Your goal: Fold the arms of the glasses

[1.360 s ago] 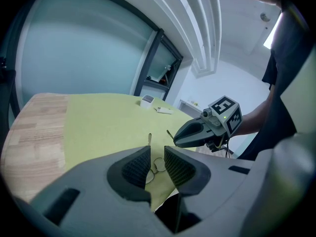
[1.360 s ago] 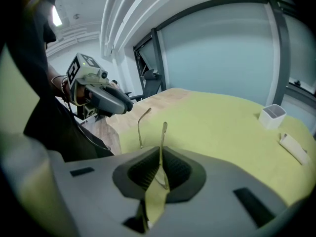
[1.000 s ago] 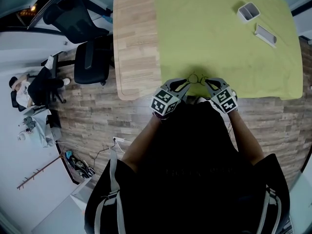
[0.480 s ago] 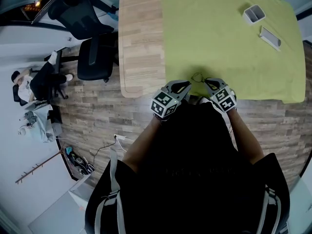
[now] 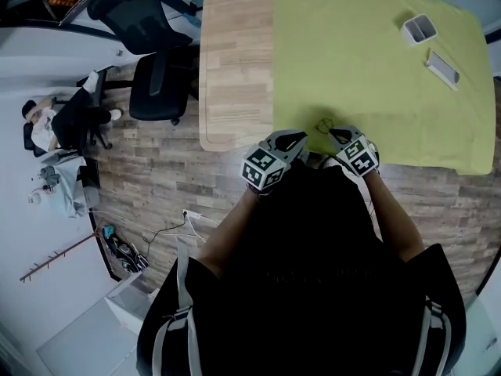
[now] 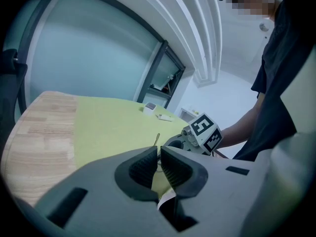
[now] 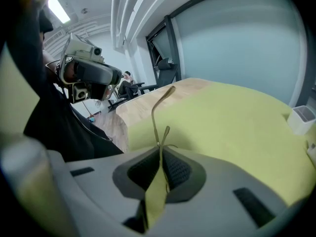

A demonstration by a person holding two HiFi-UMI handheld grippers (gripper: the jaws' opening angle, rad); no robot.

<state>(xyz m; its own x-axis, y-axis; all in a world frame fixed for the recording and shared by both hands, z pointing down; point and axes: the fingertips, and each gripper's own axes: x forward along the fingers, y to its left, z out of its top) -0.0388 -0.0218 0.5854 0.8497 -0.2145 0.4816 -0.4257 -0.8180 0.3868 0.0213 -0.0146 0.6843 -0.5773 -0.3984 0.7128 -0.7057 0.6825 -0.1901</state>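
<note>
An office chair [image 5: 156,84] stands at the upper left, just off the bare wooden strip of the table [image 5: 235,61]. The green cloth [image 5: 368,61] covers the rest and lies open up to a white container [image 5: 419,28] and a flat case [image 5: 443,66] at the upper right. At the cloth's near edge, centre frame, the left gripper [image 5: 296,138] and right gripper [image 5: 335,135] each pinch the thin-framed glasses [image 5: 322,124] between them, jaws closed on the wire.

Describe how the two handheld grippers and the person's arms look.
Both the left gripper and the right gripper have pale grey moulded bodies with black ribbed pads. Each carries a white cube printed with black square markers. The person wears a black short-sleeved top; the forearms are uncovered. No cables show on either gripper.
</note>
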